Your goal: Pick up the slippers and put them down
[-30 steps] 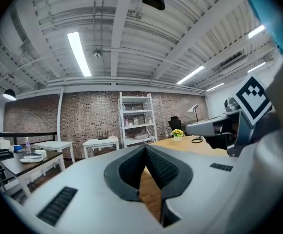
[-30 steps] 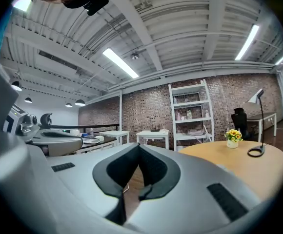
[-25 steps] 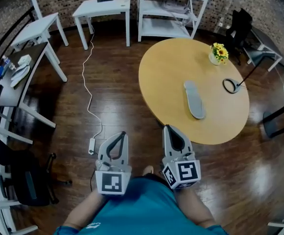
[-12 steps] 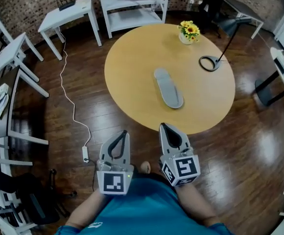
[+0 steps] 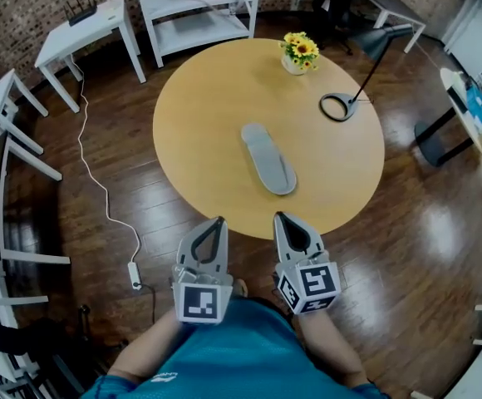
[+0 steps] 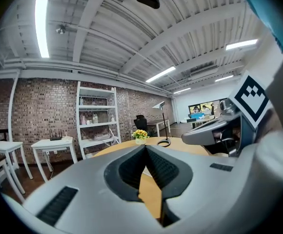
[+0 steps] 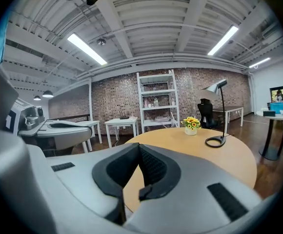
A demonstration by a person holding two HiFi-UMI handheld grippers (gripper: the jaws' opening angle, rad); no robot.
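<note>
A single grey slipper (image 5: 268,159) lies flat near the middle of the round wooden table (image 5: 191,115). My left gripper (image 5: 218,221) and right gripper (image 5: 280,216) are held side by side just short of the table's near edge, pointing at the slipper. Both are shut with nothing between their pads. In the left gripper view the fingertips (image 6: 145,146) meet in front of the tabletop (image 6: 180,147). The right gripper view likewise shows closed tips (image 7: 138,145) over the table (image 7: 214,157). Neither gripper view shows the slipper.
A pot of yellow flowers (image 5: 297,51) and a desk lamp with a ring base (image 5: 338,106) stand at the table's far side. A white shelf unit (image 5: 195,11) and a white side table (image 5: 83,23) are beyond. A cable and power strip (image 5: 133,274) lie on the floor at left.
The table and slipper have come closer and shifted left in the head view. Both grippers now sit at the table's near edge, still shut.
</note>
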